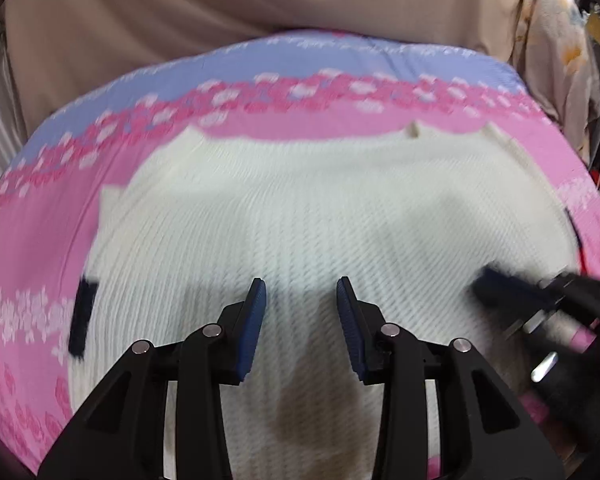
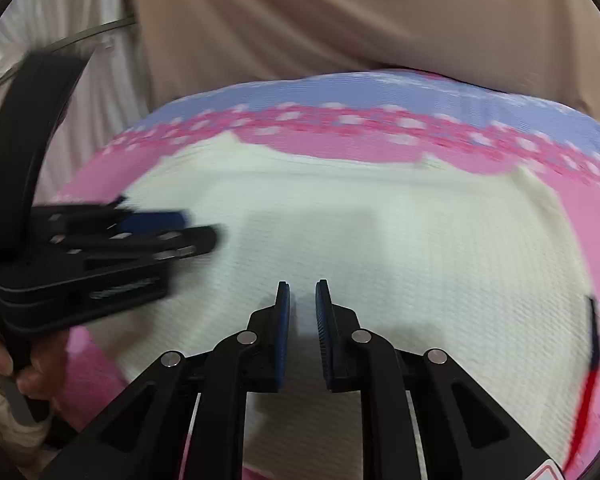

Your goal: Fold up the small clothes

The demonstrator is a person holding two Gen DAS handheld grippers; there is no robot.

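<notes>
A: Nearest us, what do our grippers hold?

B: Nothing. Our left gripper [image 1: 300, 296] hangs with fingers spread wide over the garment [image 1: 300, 220]. Our right gripper [image 2: 302, 300] has only a narrow gap between its fingers, no cloth in it.

A: Where is the garment?

B: Beneath both, a white ribbed piece lying flat on the pink floral sheet [image 1: 32, 240], whose blue band and a beige curtain [image 1: 220, 0] lie beyond.

A: How far along are we?

B: Blur hides detail. We judge it spread or partly folded, with folds left.

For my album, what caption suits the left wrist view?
Open left gripper hovering over a cream ribbed garment spread on pink floral bedding.
</notes>
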